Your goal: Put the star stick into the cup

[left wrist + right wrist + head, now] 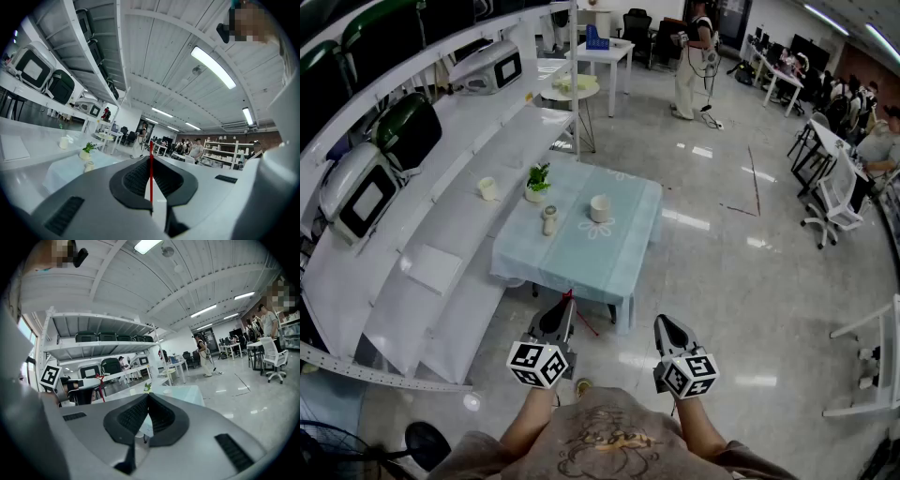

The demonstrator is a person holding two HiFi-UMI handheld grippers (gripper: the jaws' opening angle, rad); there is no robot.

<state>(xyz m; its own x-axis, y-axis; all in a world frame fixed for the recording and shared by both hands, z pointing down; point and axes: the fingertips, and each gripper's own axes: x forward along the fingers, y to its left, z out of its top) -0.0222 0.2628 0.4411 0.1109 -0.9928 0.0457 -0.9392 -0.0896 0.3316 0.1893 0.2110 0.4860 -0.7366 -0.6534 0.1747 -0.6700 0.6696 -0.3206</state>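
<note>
The star stick [574,308] is a thin red rod with a small red star at its top. My left gripper [564,307] is shut on it and holds it low in front of the table. In the left gripper view the star stick [151,174] stands upright between the closed jaws of the left gripper [151,157]. A white cup [599,208] stands on the pale blue table [619,258], well ahead of both grippers. The right gripper [662,324] is beside the left one, shut and empty. In its own view the right gripper [148,394] has its tips together.
A small potted plant [537,183] and a little jar [549,220] stand on the table's left side. White tiered shelves [441,244] run along the left and carry another cup [488,188] and cases. People and office chairs are farther off across the shiny floor [741,281].
</note>
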